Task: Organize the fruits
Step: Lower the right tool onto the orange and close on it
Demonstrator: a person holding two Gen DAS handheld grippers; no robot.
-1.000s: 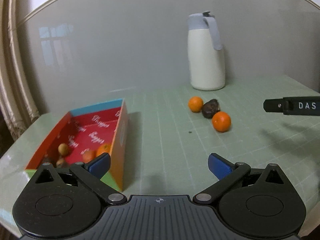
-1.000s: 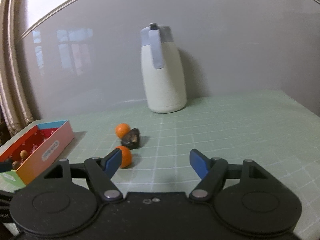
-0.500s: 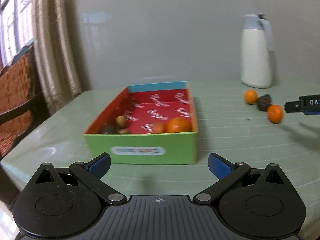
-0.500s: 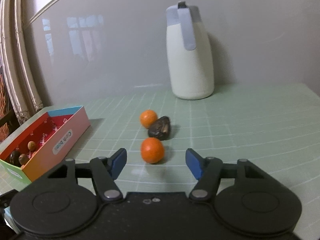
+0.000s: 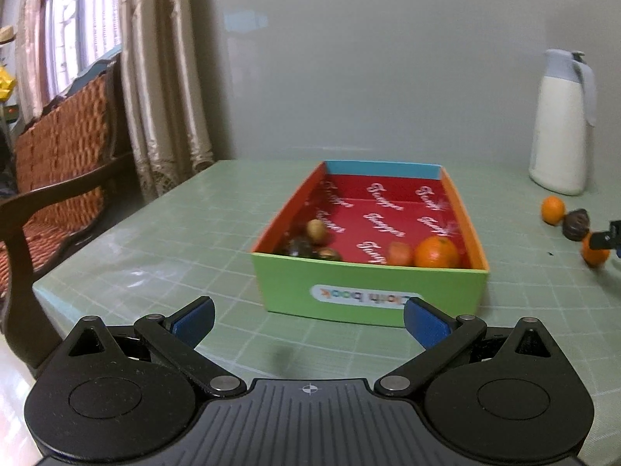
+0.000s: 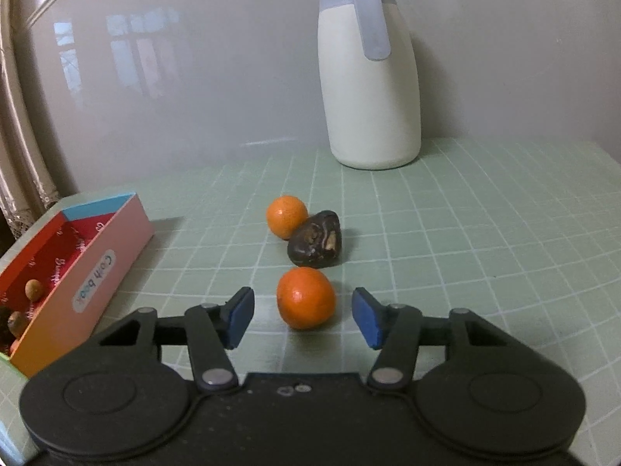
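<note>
A near orange (image 6: 306, 297) lies on the green mat between the blue pads of my right gripper (image 6: 303, 316). Its jaws are closing and the pads stand apart from the fruit. Behind it sit a dark wrinkled fruit (image 6: 315, 239) and a second orange (image 6: 286, 216). In the left wrist view the colourful box (image 5: 368, 283) holds an orange (image 5: 436, 252), a smaller reddish fruit (image 5: 399, 253) and several small brown fruits (image 5: 317, 230). My left gripper (image 5: 308, 320) is open and empty in front of the box's green wall. The right gripper's fingertip (image 5: 605, 236) shows at that view's right edge, beside the near orange (image 5: 594, 254).
A white thermos jug (image 6: 370, 66) with a grey lid stands at the back against the grey wall. The box (image 6: 70, 272) lies left of the right gripper. A wooden wicker-backed bench (image 5: 58, 147) and curtains (image 5: 163, 77) stand beyond the table's left edge.
The left wrist view swung left, from the loose fruits to the box's green wall. My right gripper moved up to the near orange, which now lies between its narrowing jaws.
</note>
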